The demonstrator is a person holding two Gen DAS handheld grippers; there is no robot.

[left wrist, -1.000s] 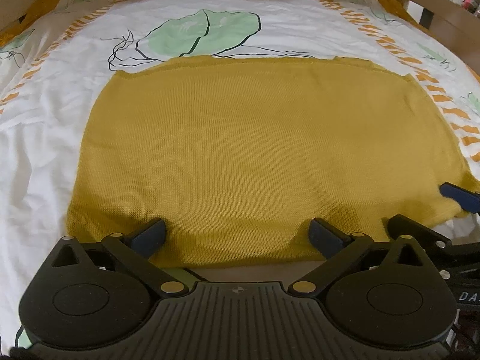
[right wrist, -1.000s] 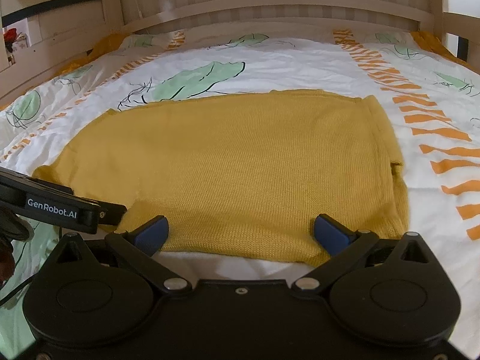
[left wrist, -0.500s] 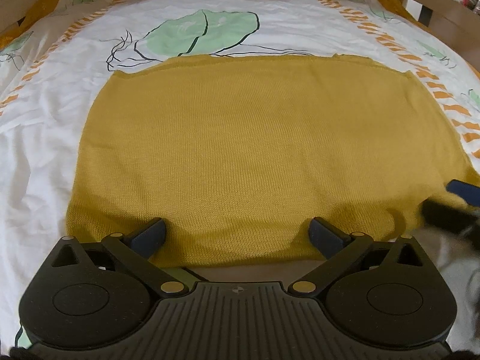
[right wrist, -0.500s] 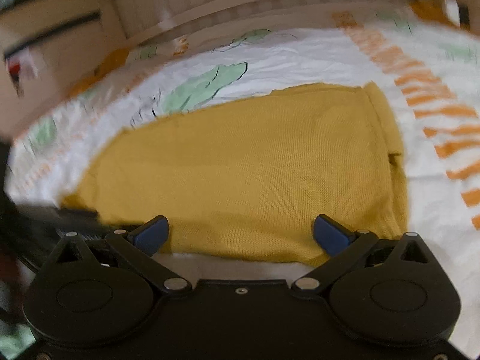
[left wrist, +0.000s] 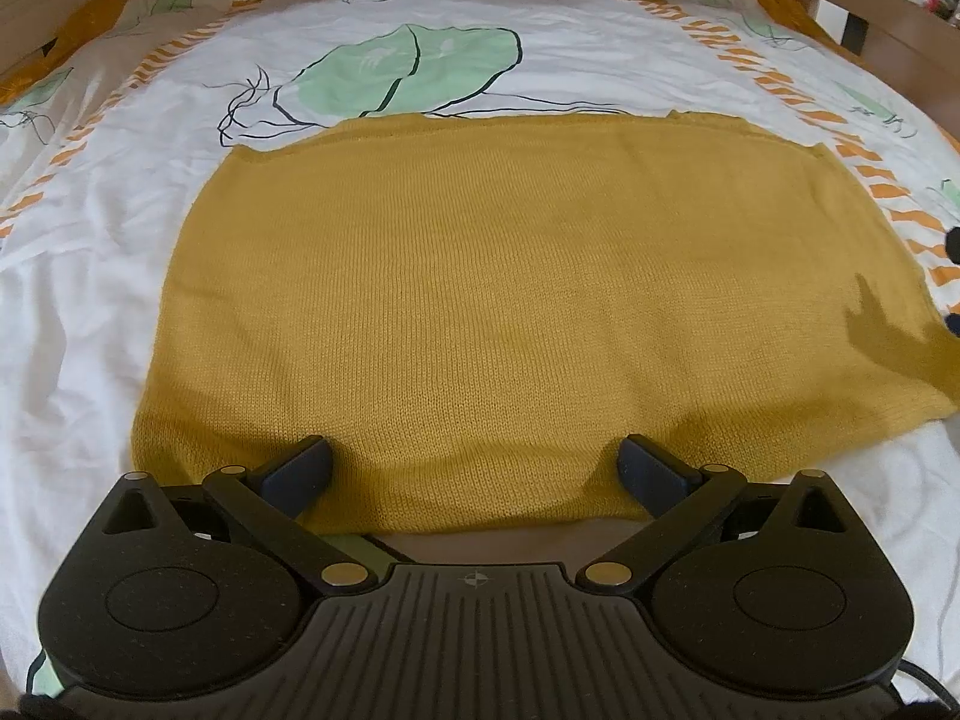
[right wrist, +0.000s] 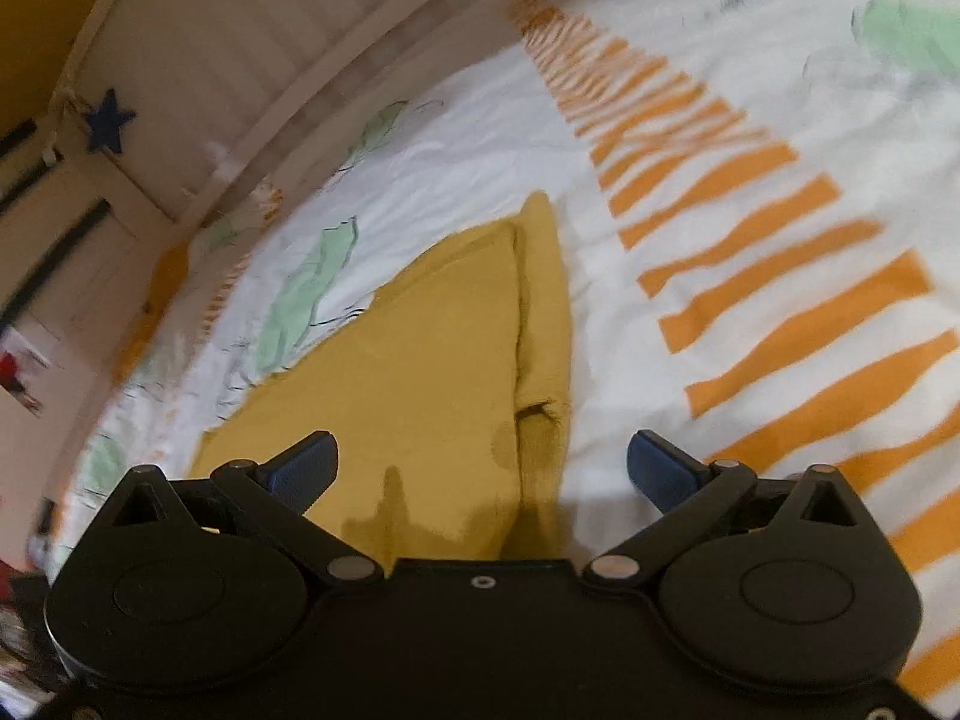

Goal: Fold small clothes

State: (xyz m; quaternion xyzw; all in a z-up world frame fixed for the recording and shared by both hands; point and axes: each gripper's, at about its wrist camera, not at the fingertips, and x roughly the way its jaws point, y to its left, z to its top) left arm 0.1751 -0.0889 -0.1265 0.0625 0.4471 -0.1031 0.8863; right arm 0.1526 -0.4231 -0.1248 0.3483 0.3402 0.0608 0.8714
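Evidently flat, mustard knit garment (left wrist: 510, 312) covers bedsheet (left wrist: 90, 300).

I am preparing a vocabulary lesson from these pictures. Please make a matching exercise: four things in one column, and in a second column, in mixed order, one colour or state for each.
Things:
1. knitted garment
2. star on the headboard
3. left gripper
4. large leaf print on the bedsheet

Colour or state:
A. green
B. jaws wide open, holding nothing
C. mustard yellow, lying flat
D. dark blue

Pairs: 1-C, 2-D, 3-B, 4-A
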